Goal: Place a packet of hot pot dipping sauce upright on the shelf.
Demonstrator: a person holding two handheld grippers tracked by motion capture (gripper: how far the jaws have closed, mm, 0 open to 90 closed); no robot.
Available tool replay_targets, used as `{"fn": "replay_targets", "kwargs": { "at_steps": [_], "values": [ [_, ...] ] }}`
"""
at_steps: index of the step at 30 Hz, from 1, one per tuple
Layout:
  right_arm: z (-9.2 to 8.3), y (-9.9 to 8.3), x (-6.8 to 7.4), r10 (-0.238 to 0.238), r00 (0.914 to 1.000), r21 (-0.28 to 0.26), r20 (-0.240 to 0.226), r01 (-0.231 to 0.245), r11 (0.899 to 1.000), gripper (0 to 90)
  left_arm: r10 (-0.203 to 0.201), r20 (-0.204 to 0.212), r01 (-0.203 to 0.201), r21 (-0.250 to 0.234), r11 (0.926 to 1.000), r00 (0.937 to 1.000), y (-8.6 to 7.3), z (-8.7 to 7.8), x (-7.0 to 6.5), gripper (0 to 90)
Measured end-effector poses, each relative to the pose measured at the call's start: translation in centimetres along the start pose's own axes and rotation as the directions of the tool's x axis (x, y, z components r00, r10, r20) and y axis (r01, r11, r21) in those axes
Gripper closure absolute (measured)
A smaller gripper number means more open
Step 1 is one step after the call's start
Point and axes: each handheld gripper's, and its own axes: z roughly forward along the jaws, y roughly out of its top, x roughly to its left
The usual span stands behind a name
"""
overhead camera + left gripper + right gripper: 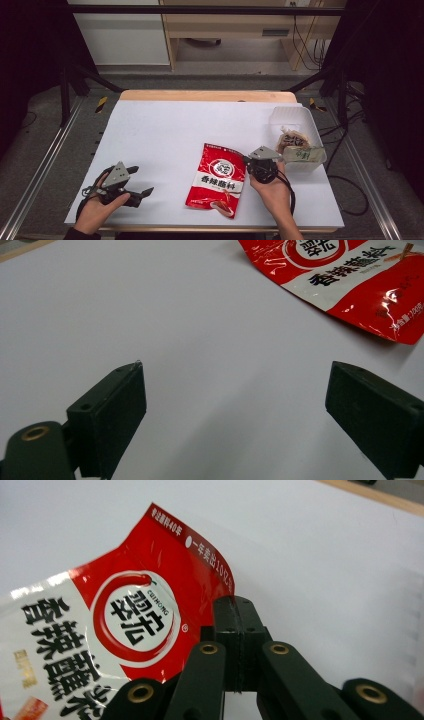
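Red and glossy, the seasoning pouch (217, 180) lay near the middle of the white table sheet (165, 130), its right edge lifted and pinched in my right gripper (247, 161), whose jaws had closed tight on it. I kept the left gripper (142, 192) low at the near left, jaws spread wide with nothing between them, well apart from the pouch. To the far right sat a clear plastic tray (295, 120) holding wrapped packets (295, 147), whose labels I could not quite read. Nothing blocked either gripper. On the pouch I read "CUIHONG" (162, 611) beside large Chinese characters.
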Motion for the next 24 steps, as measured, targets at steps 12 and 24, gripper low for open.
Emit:
{"fn": "replay_targets", "kwargs": {
  "at_steps": [12, 24],
  "values": [
    [0.0, 3.7, 3.0, -0.105, 0.9915, -0.084, -0.077, 0.098, 0.992, 90.0, 0.021, -0.01, -0.021, -0.027, 0.9994, 0.9997, 2.4, -0.5, -0.3, 10.4],
    [-2.1, 4.7, 5.0, -0.18, 0.9707, -0.142, -0.159, 0.158, 0.977, 90.0, 0.069, 0.009, -0.069, -0.018, 0.9975, 0.9976, 5.5, 1.9, -1.3, 13.5]
  ]
}}
